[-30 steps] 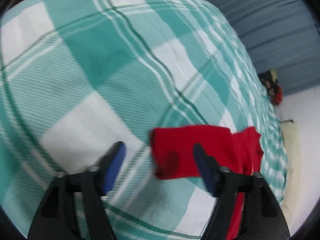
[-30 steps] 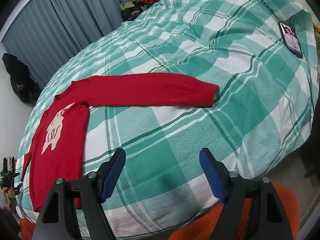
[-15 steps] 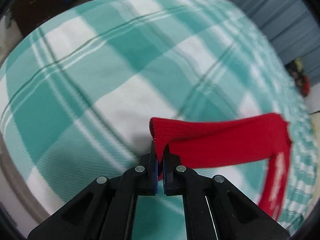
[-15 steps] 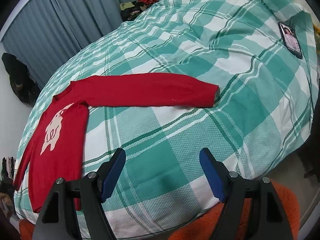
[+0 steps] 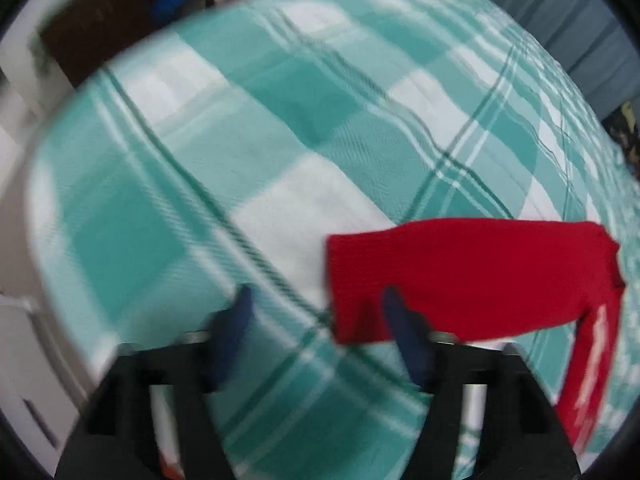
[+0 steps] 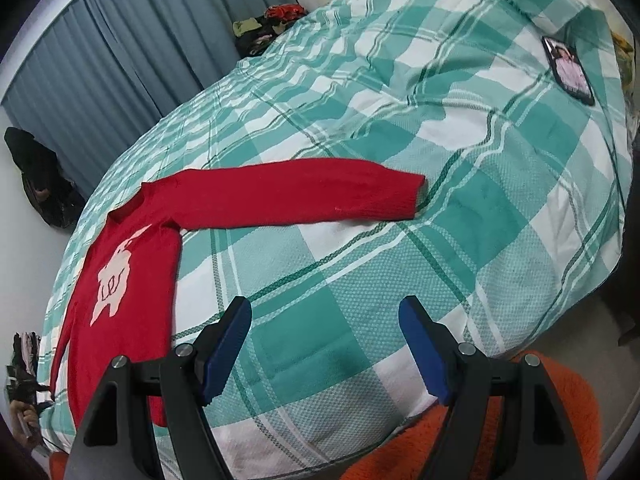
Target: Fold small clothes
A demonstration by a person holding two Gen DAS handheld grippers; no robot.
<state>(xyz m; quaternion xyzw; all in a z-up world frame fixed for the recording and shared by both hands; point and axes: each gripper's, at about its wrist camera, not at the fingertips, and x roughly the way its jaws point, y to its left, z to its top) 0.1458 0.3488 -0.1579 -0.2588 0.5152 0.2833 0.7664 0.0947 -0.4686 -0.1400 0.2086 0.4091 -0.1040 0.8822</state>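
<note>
A small red sweater (image 6: 132,264) with a pale animal motif lies on the green and white checked bedspread (image 6: 460,128). One sleeve (image 6: 304,196) stretches out to the right. In the left wrist view the sleeve (image 5: 460,276) lies flat, its cuff end just ahead of my left gripper (image 5: 320,312). That gripper is open and empty, and its right finger overlaps the cuff. My right gripper (image 6: 326,320) is open and empty, held above the bed's near edge, well short of the sweater.
A phone (image 6: 568,68) lies on the bed at the far right. Grey-blue curtains (image 6: 140,52) hang behind. Clothes (image 6: 272,24) are piled at the bed's far end. A dark bag (image 6: 40,176) sits at the left. An orange fuzzy surface (image 6: 560,432) lies below my right gripper.
My left gripper, shut on the sleeve cuff half a second ago, has opened and let it go. The sleeve now lies flat. My right gripper has hardly moved.
</note>
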